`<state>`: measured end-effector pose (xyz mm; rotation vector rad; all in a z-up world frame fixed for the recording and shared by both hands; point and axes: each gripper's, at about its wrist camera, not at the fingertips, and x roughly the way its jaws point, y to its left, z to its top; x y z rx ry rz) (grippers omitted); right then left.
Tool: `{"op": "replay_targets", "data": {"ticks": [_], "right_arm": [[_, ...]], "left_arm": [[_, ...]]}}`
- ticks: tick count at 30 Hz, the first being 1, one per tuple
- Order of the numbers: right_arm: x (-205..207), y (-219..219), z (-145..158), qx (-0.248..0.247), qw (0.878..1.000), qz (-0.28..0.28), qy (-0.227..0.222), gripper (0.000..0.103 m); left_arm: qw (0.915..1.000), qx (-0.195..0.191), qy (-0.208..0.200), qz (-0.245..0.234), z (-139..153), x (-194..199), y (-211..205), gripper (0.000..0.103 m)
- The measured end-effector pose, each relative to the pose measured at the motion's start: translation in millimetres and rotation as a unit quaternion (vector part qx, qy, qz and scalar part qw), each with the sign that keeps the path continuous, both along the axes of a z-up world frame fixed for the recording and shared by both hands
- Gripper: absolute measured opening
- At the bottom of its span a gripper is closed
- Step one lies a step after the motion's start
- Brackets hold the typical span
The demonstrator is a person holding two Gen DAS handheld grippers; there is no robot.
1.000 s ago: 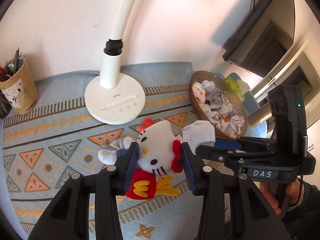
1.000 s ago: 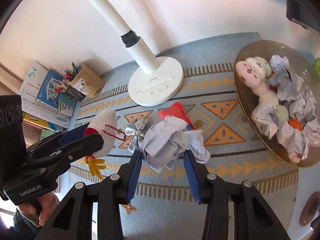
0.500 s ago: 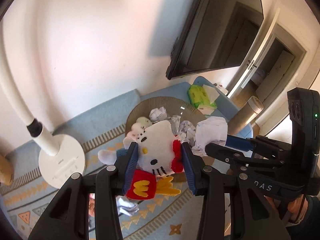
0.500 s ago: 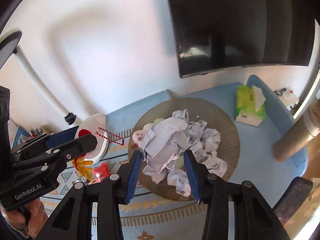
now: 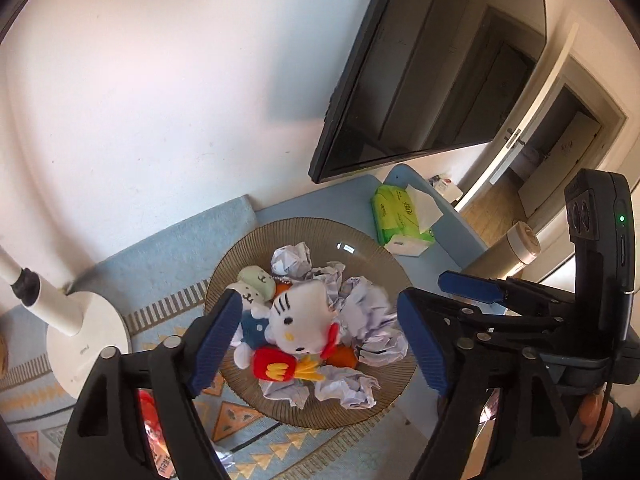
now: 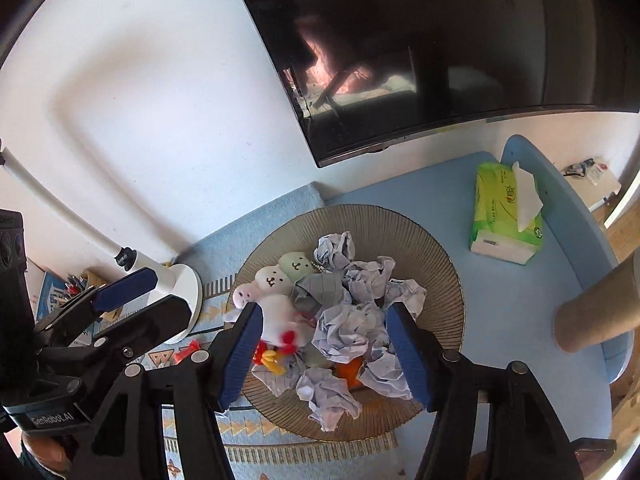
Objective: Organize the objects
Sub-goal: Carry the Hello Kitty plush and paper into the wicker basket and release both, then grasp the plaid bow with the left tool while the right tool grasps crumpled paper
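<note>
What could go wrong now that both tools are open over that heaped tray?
The white cat plush lies on top of crumpled paper balls, so it may roll toward the woven tray rim. The left tool and right tool hover close together over the pile and might bump while pulling back. A low retreat could snag paper and drag it out.

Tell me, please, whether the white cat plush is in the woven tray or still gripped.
In the tray. The cat plush lies among crumpled paper on the woven tray, and the left gripper stands open, its pads clear of it.
</note>
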<state>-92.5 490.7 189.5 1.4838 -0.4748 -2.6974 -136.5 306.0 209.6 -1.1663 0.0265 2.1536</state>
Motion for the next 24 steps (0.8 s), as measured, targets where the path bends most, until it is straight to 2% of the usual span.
{"op": "replay_targets", "data": {"ticks": [4,7,9,11,12,14,18,20,24], "right_arm": [[10,8,-3,-0.019,1.000,0.005,0.015,0.063],[20,4,-3,-0.024,0.999,-0.008,0.030,0.067],[24,-2,-5,-0.048,0.998,-0.011,0.026,0.073],[31,-11,-9,-0.081,0.996,-0.008,0.026,0.088],[34,-18,-11,-0.087,0.996,-0.002,0.023,0.091],[38,-40,-14,-0.078,0.997,0.019,0.017,0.097],[44,-90,-25,-0.053,0.996,0.075,-0.001,0.097],[50,-118,-32,-0.028,0.993,0.111,0.000,0.097],[65,-163,-48,-0.005,0.990,0.142,0.004,0.097]], "left_arm": [[0.9990,0.001,-0.022,0.038,-8,7,-28,0.081],[0.9960,0.005,-0.046,0.077,-18,21,-59,0.081],[0.9925,0.002,-0.053,0.110,-22,33,-85,0.081],[0.9875,-0.003,-0.055,0.148,-25,47,-113,0.081],[0.9844,-0.006,-0.057,0.166,-26,53,-127,0.081],[0.9767,-0.009,-0.060,0.206,-27,64,-158,0.081],[0.9602,0.001,-0.079,0.268,-35,79,-213,0.081],[0.9551,0.007,-0.087,0.283,-42,86,-232,0.081],[0.9540,-0.055,-0.080,0.284,-64,101,-246,0.081]]}}
